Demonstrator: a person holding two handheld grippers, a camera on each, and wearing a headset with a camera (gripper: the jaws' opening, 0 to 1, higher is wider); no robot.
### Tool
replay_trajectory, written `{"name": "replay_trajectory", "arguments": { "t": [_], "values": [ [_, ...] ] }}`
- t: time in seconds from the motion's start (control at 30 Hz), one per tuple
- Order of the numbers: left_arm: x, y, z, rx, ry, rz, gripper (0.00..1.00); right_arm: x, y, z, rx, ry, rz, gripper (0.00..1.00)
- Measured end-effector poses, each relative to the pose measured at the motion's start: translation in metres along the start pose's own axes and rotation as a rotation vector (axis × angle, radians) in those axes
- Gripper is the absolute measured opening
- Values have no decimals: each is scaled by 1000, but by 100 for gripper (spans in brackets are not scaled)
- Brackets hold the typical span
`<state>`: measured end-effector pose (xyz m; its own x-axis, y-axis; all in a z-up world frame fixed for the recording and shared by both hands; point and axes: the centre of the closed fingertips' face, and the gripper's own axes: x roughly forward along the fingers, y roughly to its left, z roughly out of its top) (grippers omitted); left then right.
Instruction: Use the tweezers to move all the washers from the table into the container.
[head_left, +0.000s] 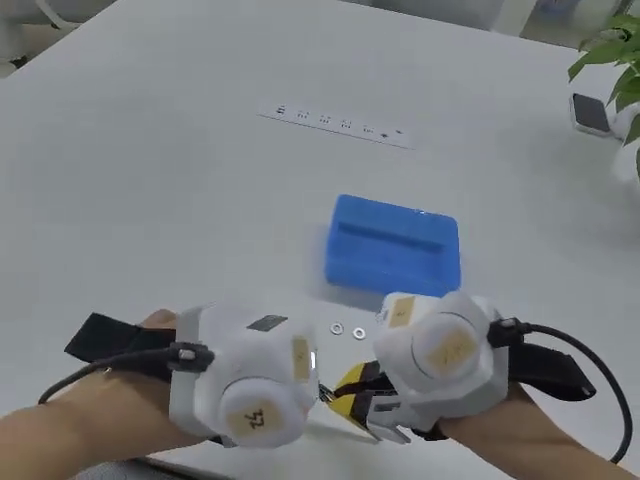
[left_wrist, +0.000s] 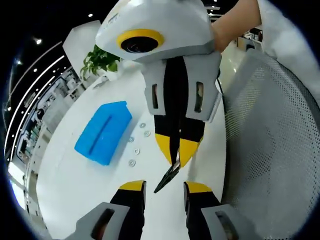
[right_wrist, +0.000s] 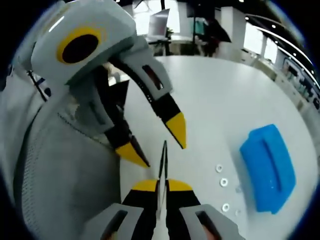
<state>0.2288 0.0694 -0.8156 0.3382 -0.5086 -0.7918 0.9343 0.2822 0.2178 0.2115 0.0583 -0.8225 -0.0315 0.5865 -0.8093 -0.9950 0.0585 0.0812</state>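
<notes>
Black tweezers (right_wrist: 162, 160) stick out from my right gripper (right_wrist: 162, 186), which is shut on them. My left gripper (left_wrist: 165, 187) faces it, open, its yellow fingertips (left_wrist: 132, 186) on either side of the tweezers' (left_wrist: 167, 177) points. In the head view both grippers meet at the table's near edge: the left gripper (head_left: 318, 385) and the right gripper (head_left: 352, 392). Several small washers (left_wrist: 147, 133) lie on the white table beside the blue container (left_wrist: 103, 131). Two washers (head_left: 336, 327) show just in front of the blue container (head_left: 393, 247).
A white power strip (head_left: 335, 123) lies further back on the table. A potted plant (head_left: 610, 60) and a small dark device (head_left: 590, 112) sit at the far right. A grey mesh chair (left_wrist: 270, 150) stands beside the table edge.
</notes>
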Motion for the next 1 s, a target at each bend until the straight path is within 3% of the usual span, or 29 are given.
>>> {"name": "replay_trajectory", "arguments": {
  "t": [0.03, 0.1, 0.2, 0.33, 0.47, 0.6, 0.7, 0.73, 0.9, 1.0],
  "values": [
    [1, -5, 3, -8, -17, -45, 27, 0, 1, 0, -3, -1, 3, 1],
    [2, -9, 2, -15, 6, -97, 24, 1, 4, -1, -9, -1, 7, 1],
    [1, -6, 2, 66, 24, -102, 11, 1, 6, -2, -7, -10, 10, 1],
    [0, -14, 2, 69, 34, -155, 8, 0, 8, -3, 4, -24, 12, 1],
    [0, -24, -1, 111, 67, -204, 3, 0, 10, -5, -10, -21, 7, 1],
    [0, -28, -2, 126, 71, -214, 2, 1, 14, -7, 13, -27, 12, 1],
    [-3, -31, -1, 68, 50, -241, 2, 0, 18, -7, 39, -48, 0, 2],
    [-3, -33, 1, 24, 29, -243, 2, -2, 18, -7, 49, -59, -16, 2],
    [-9, -35, 9, -174, -46, -261, 1, -21, 12, -8, 115, -126, -145, 4],
    [-9, -32, 14, -282, -96, -232, 0, -37, 10, -11, 235, -186, -176, 7]
  ]
}}
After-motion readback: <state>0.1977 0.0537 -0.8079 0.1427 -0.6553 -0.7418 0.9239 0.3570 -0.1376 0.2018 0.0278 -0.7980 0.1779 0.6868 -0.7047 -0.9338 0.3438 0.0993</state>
